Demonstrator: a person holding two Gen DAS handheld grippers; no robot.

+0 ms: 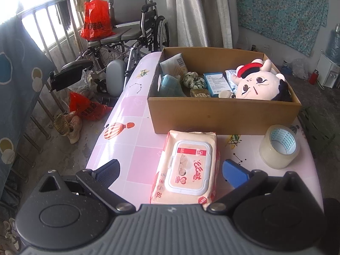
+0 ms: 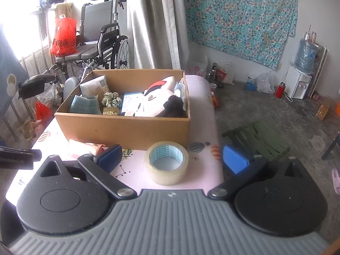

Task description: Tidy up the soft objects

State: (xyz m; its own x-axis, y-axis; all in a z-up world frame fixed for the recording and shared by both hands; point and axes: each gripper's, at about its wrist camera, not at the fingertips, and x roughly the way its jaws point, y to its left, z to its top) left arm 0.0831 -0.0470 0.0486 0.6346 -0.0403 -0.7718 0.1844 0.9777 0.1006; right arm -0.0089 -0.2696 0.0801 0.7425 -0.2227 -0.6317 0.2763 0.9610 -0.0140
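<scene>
Wipes pack (image 1: pixel 184 171) — near end hidden behind left tongs (image 1: pixel 171 173).

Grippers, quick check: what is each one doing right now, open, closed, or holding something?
Left gripper: open, holding nothing; wet wipes pack lies between its fingers.
Right gripper: open, empty, above the tape roll.

A table (image 1: pixel 136 131) with a pink-and-white checked cover, printed with hot-air balloons and star patterns, carries everything. A brown cardboard box (image 1: pixel 223 114) sits on its far half, open at the top. Just in front of the box, a peach pack of wet wipes (image 1: pixel 187 170) lies flat, lid up, its far end nearly touching the box wall. To the right of the pack, apart from it, a roll of clear packing tape (image 1: pixel 279 146) lies on its side face, core opening upward, near the table's right edge and close to the box.
</scene>
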